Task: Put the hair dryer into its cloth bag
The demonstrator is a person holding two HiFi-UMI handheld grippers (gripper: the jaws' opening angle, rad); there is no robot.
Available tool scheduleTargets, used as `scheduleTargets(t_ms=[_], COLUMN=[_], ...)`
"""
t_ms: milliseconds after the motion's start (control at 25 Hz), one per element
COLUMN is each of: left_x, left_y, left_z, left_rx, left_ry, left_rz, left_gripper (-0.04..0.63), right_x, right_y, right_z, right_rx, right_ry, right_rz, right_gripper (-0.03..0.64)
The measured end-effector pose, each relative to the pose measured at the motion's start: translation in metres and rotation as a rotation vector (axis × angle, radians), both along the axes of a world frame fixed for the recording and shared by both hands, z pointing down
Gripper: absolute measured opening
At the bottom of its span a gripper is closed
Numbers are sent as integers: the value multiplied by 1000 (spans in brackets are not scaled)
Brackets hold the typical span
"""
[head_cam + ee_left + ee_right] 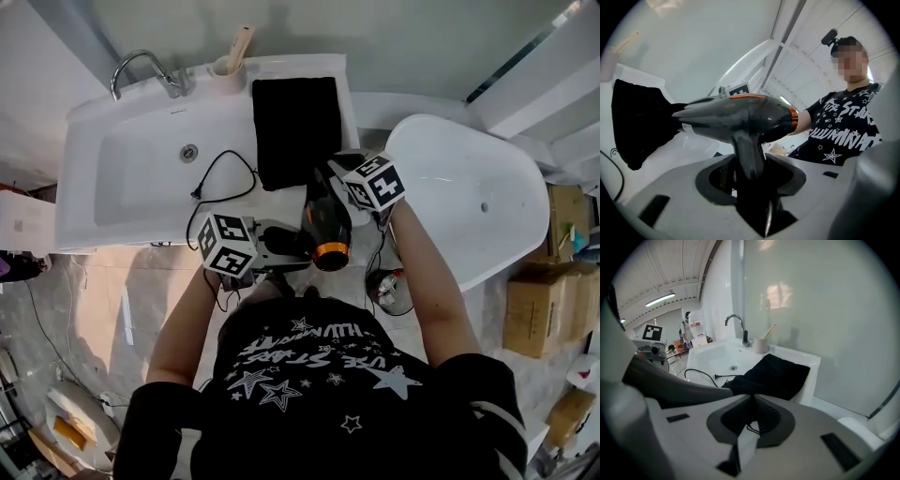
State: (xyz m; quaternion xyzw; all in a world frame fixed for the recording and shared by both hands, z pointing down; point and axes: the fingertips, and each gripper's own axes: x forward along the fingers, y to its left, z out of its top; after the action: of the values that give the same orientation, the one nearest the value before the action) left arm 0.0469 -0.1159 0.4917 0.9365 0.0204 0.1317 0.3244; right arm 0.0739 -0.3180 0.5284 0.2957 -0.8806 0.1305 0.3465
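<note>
Head view. Entry: black plastic hair dryer with an orange band, carried in the air just off the front edge of the white ceramic sink, nozzle toward the sink, none of it in the bag.

Holder: left gripper, fingers half closed and clamped round the dryer's handle. The left gripper view shows the handle upright between them.

Entry: flat black cloth bag, lying on the sink's ledge to the right of the basin, its near edge at the sink's front.

Holder: right gripper, fingers narrow. In the right gripper view they appear pinched on the bag's near edge, with a thin dark string between the pads.

Entry: black power cord, looped loose over the sink's front ledge.

Step in hand, as judged: lining the nozzle up with the bag's mouth; insertion not begun.

Next move calls for: the pinched edge lifted off the sink so that the mouth gapes, the nozzle fed in first, and the loose cord gathered after it.
</note>
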Motion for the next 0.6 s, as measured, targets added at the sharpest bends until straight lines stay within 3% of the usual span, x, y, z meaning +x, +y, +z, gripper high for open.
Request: scheduleTargets(t_ms=[280, 600], left_x=[-3, -5], left_y=[-23, -40], left_z=[15, 21], left_rx=[53, 49], left_ry=[-89, -105], left_rz=[55, 142], left_gripper=[196, 196], right_x=[3, 5], right_y=[-3, -10], right_z=[-5, -12], right_rx=[-24, -22], right_ry=[-18, -18], right_rz=[-26, -15], right_gripper=[23, 23])
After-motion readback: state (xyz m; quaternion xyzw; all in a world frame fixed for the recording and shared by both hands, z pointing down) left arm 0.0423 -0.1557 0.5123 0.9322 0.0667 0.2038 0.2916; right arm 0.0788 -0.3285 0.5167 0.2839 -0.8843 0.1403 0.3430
